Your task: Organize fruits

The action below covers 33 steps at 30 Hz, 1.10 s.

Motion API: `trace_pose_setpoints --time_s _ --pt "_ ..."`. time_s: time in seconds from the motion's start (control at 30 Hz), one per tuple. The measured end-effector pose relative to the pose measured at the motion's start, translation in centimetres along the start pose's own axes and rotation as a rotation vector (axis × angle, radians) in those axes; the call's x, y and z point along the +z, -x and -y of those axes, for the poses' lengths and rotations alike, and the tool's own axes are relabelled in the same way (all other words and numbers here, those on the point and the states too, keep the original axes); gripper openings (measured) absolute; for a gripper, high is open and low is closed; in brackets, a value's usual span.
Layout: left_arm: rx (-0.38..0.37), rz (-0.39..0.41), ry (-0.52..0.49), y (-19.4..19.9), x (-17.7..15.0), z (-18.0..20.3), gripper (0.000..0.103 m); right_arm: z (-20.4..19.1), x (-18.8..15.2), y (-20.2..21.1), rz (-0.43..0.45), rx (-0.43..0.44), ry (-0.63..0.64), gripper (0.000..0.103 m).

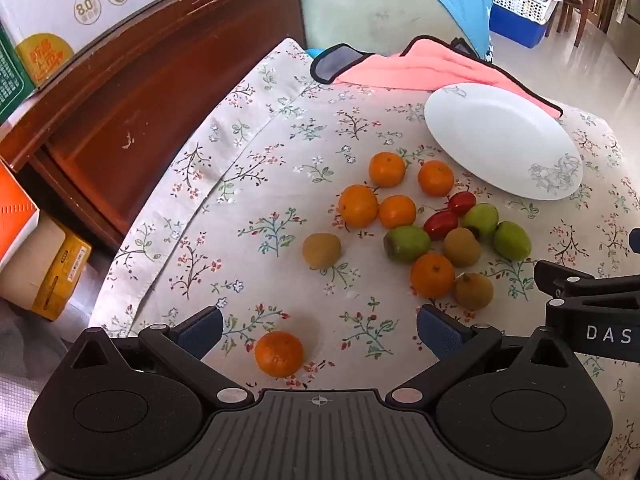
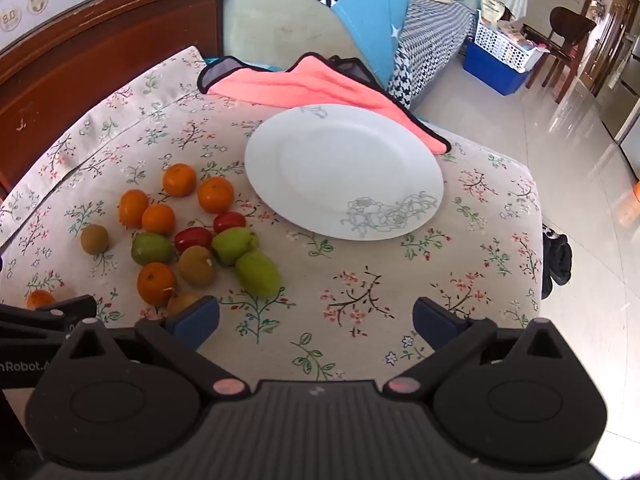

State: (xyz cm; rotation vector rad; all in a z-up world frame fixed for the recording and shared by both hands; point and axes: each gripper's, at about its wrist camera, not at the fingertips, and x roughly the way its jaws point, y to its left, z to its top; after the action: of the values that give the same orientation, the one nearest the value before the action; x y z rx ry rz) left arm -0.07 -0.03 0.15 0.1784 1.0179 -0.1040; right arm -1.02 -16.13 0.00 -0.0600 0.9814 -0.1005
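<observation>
Several fruits lie loose on a floral tablecloth: oranges, green fruits, brown kiwis and two red fruits. One lone orange sits near my left gripper, which hangs open above the cloth with nothing between its fingers. A white plate with a grey flower print stands bare behind the fruit cluster. My right gripper is open over bare cloth, right of the fruits, empty. Its body shows at the right edge of the left wrist view.
A pink cloth with black trim lies behind the plate. A dark wooden cabinet with cartons stands at the left. The table's right edge drops to a tiled floor. A blue crate with a white basket stands far off.
</observation>
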Motion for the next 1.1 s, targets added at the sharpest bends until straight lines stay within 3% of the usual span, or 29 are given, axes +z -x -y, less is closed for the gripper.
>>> trace_pose_setpoints --time_s 0.2,0.43,0.6,1.1 --pt "-0.009 0.111 0.015 1.5 -0.5 -0.1 0.103 -0.5 0.4 1.2 0.065 -0.007 -0.004 0.102" --pt "-0.029 0.153 0.054 2.0 0.2 -0.1 0.103 0.8 1.2 3.7 0.272 -0.045 -0.081 0.102" --pt "-0.014 0.186 0.092 2.2 0.1 -0.5 0.103 1.3 1.2 3.3 0.251 -0.017 -0.100 0.102" --pt "0.014 0.168 0.097 1.8 0.2 -1.2 0.103 0.7 0.8 2.5 0.207 -0.007 -0.095 0.102"
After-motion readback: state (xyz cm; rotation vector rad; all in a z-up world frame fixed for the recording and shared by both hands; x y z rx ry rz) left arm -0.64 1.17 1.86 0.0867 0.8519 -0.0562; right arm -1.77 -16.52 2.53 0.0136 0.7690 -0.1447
